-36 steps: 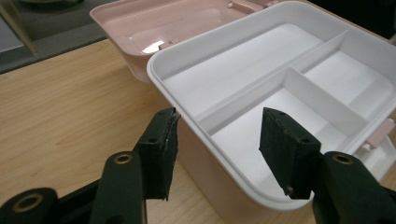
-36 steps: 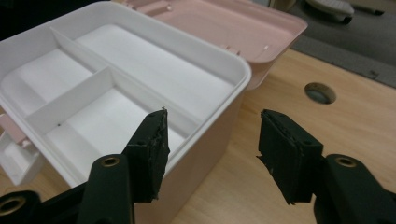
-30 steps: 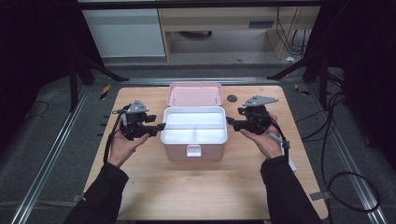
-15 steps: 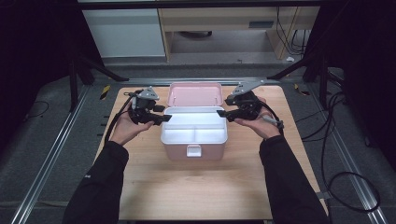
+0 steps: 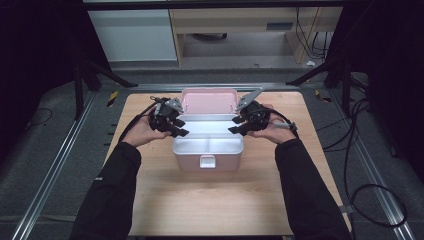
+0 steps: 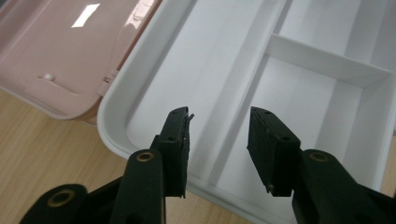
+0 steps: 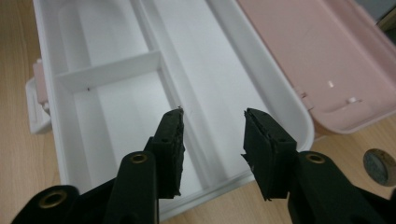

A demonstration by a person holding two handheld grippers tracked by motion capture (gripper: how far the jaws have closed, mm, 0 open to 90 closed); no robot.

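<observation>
With both the left gripper (image 5: 179, 128) and right gripper (image 5: 237, 126) half-closing on nothing, each should pinch the white tray (image 5: 208, 146) rim squarely and lift evenly.

both forearms reached forward, wrists angled inward. the left gripper (image 5: 176, 128) and the right gripper (image 5: 239, 125) pointed toward each other, jaws parted and just closing, nothing between them.

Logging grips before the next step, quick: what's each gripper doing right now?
Left gripper: open, jaws just been closing, nothing gripped, over the white tray.
Right gripper: open, jaws just been closing, nothing gripped.
</observation>
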